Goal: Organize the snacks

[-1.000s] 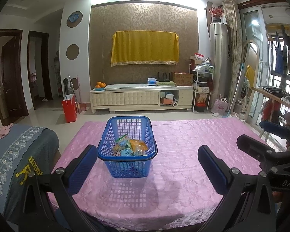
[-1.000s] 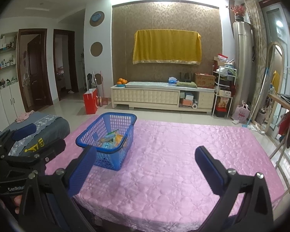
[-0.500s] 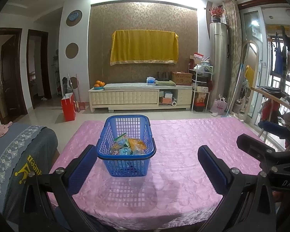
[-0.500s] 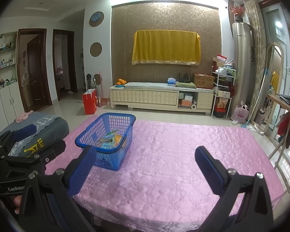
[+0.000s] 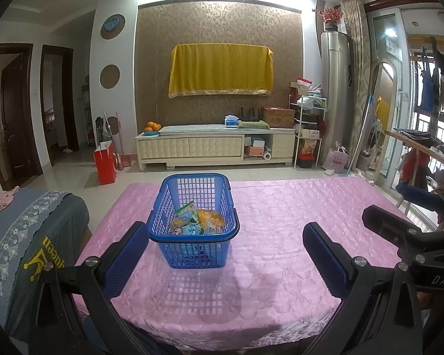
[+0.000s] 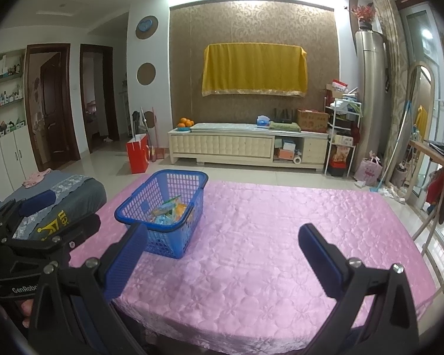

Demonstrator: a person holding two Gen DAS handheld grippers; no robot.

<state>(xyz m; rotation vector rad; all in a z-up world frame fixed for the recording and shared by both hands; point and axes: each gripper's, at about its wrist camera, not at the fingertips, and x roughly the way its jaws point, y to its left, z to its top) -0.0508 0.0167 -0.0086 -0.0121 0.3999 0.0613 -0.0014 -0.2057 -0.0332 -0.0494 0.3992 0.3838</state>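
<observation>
Grey fabric with a lace strip and yellow lettering covers a chair (image 5: 23,236) at the far left, just beside the left edge of the surface (image 5: 281,213), which wears a quilted pink cloth. On the chair's far end lies a small pink rag (image 5: 4,201).

Next comes the left hand-held gripper (image 5: 225,242): its blue fingers (image 5: 127,251) are spread wide with nothing between them, hovering over the near edge of the surface. From its own camera the basket (image 5: 194,227) sits straight ahead, between the two fingers and a little beyond their tips, on the left half of the surface. Blue and latticed, it stands upright, and the snacks (image 5: 196,220) lie in a small heap on its bottom, orange and pale green-blue packets overlapping. How many there are cannot be told.

Seen from the right wrist, the basket (image 6: 162,207) lies to the near left, just past the left finger, with the snacks (image 6: 170,210) inside it. The right hand-held gripper (image 6: 222,245) is likewise wide open and empty above the bare pink cloth (image 6: 281,236), well apart from the basket. The left tool's black body (image 6: 17,245) shows at that view's left edge.

Far behind, a cream cabinet (image 5: 216,148) stands against the wall under a yellow drape (image 5: 220,69), with a red bag (image 5: 105,162) on the floor to its left.
</observation>
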